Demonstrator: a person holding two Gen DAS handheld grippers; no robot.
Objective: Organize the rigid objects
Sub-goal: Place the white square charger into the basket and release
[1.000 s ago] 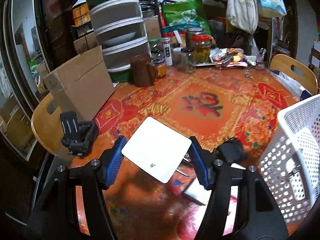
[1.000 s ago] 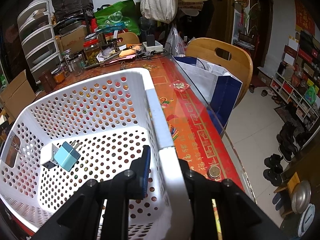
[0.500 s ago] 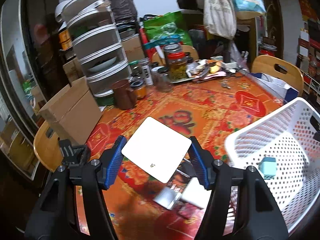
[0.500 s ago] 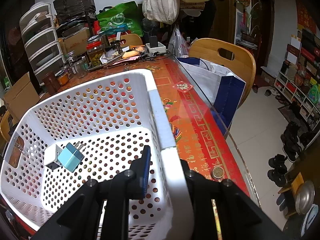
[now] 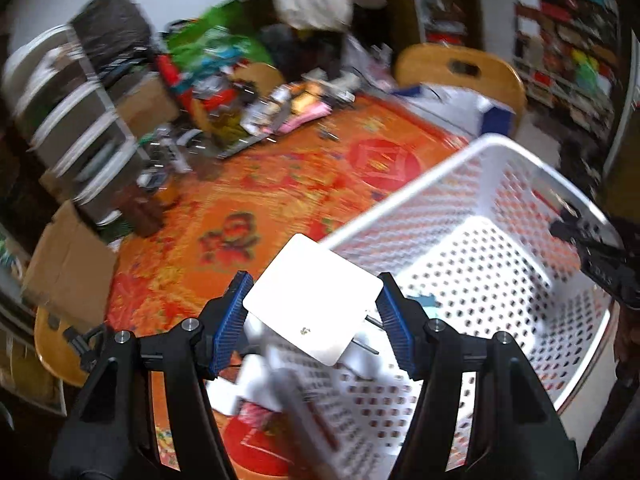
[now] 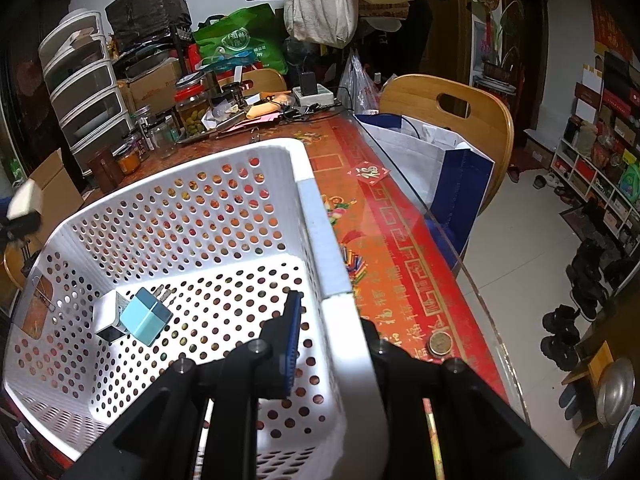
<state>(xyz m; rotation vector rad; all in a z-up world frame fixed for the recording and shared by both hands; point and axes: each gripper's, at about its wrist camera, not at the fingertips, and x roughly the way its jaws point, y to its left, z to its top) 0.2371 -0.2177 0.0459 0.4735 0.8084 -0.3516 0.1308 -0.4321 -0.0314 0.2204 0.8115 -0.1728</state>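
Motion-blurred left view, sharp right

We see our right gripper (image 6: 326, 332) clamped on the white basket's (image 6: 316, 216) right rim, one blue-padded finger inside the wall. At eight o'clock on the basket floor a pale blue cube plug (image 6: 146, 318) leans against a white adapter (image 6: 109, 315). A coin (image 6: 440, 343) lies on the red desk (image 6: 400, 232) at four o'clock.

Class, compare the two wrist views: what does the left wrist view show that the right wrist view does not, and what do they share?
Only the left wrist view: the left gripper clamping a flat white square block above the basket's near edge. Only the right wrist view: the right gripper, jaws shut on the basket rim, and a coin on the table. Both: the white perforated basket and the wooden chair.
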